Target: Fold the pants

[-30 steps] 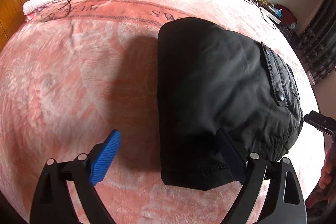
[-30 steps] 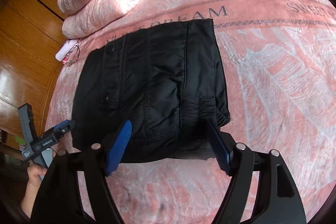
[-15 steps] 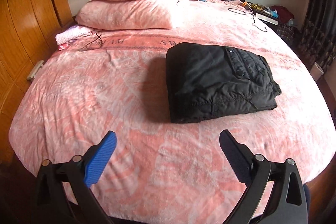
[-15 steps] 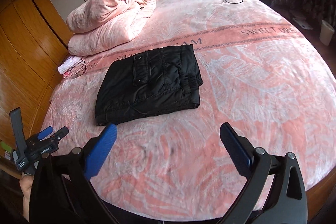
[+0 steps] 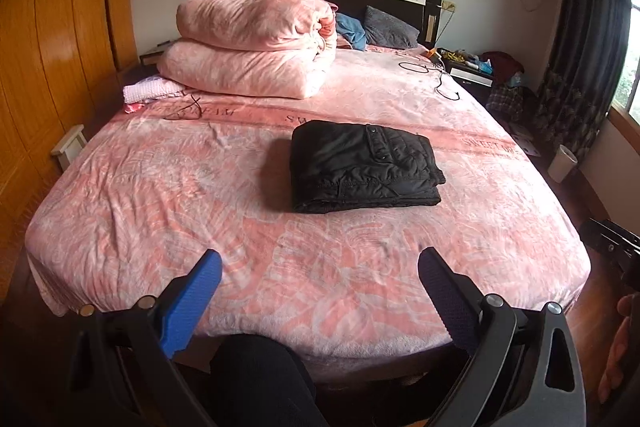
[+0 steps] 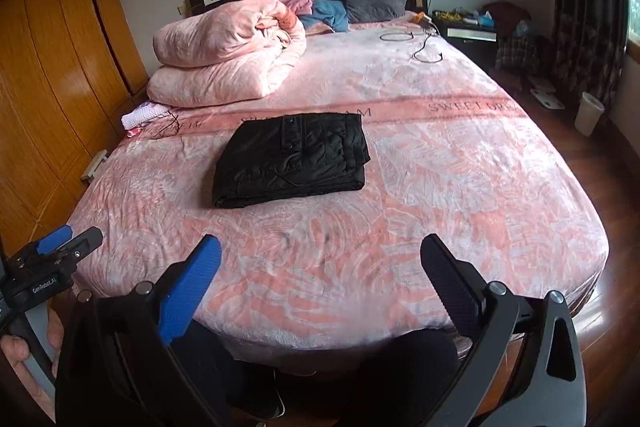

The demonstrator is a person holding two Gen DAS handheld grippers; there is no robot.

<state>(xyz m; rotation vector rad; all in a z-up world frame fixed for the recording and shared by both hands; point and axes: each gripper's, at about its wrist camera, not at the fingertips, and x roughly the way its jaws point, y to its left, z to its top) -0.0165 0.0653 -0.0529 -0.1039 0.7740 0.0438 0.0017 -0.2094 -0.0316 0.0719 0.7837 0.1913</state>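
Both hand-held grippers, left (image 5: 318,277) and right (image 6: 320,263), hung wide open and empty. Ahead of them, well apart, the folded black pants (image 5: 362,165) lay on the bed (image 5: 160,195). Soft, padded and probably light, they would be best pinched at a stitched edge.

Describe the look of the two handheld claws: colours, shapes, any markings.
The left claw and the right claw look alike: black angular frames with silver pivot bolts, one bright blue ribbed finger pad and one dark ribbed pad. White "GenRobot.AI" lettering marks the left unit's body in the right wrist view.
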